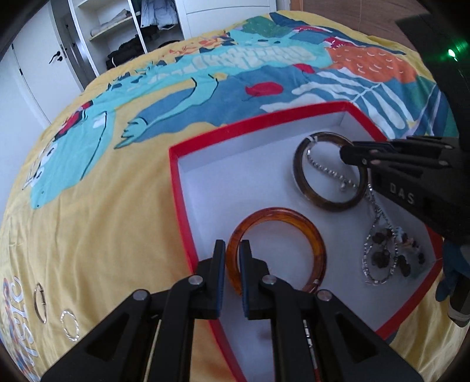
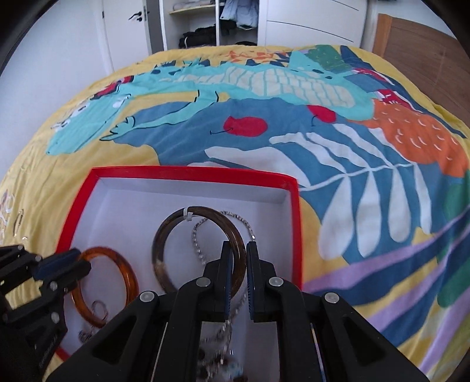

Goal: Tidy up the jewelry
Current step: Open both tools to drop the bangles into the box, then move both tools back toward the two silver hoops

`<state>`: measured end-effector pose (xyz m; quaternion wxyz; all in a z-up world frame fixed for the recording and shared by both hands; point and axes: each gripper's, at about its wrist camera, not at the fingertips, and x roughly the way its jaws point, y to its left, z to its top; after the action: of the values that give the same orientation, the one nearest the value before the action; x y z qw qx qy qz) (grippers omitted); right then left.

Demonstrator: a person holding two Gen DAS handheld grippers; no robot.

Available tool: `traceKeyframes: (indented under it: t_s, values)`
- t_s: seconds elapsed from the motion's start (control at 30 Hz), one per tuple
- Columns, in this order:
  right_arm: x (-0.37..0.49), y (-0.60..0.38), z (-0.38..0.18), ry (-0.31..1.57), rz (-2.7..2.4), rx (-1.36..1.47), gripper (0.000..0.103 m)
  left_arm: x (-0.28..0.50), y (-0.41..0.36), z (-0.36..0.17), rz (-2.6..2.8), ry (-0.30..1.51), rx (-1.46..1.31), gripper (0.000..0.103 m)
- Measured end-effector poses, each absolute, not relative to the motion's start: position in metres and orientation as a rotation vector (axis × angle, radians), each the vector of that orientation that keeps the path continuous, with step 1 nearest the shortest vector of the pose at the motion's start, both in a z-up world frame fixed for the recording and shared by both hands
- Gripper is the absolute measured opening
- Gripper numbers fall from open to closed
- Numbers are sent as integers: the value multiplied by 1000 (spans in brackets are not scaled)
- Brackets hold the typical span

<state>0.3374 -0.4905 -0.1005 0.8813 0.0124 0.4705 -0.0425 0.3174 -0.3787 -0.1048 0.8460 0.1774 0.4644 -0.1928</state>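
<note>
— While both grippers work inside the red box (image 1: 188, 211), which one has the orange bangle?

— The left gripper (image 1: 232, 264). Its fingers (image 1: 218, 264) stand narrow, one on each side of the orange bangle (image 1: 317, 235), pinching the rim at its near left edge. The bangle lies on the white floor of the box, in the near half.

— And the right gripper (image 2: 239, 273)?

— Its fingers (image 2: 226, 273) are also set narrow, astride the rim of the dark brown bangle (image 2: 164, 241). From the left wrist view that same gripper (image 1: 349, 152) comes in from the right and meets the dark brown bangle (image 1: 299, 173) at its upper right edge. Whether the fingers press the rim tightly, I cannot tell for certain, but it sits between them.

— What else is in the box?

— A silver chain (image 1: 332, 172) runs across the inside of the dark bangle, and a second chain with dark beads (image 1: 382, 255) lies piled toward the right wall. In the right wrist view the nearest jewelry is blurred beneath the gripper.

— Where does the box sit?

— On a bed, on a yellow bedspread (image 1: 102, 220) printed with blue, teal and orange shapes.

— Anything outside the box?

— Two silver hoops (image 1: 39, 302) lie on the bedspread well to the left of it, near each other but apart. Beyond the bed is a white wardrobe (image 2: 211, 20) with open shelves of folded clothes.
</note>
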Motion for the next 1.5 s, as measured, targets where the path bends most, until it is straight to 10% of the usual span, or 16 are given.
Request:
traceKeyframes:
  t_s: [0.37, 0.53, 1.5]
  values:
    - [323, -494, -90, 954, -135, 30, 25, 326, -378, -104, -405, 1009, 336, 12]
    - [279, -496, -53, 882, -158, 91, 36, 310, -374, -80, -435, 989, 314, 40]
    - [-16, -362, 60, 718, -127, 330, 53, 41, -123, 83, -231, 776, 295, 47]
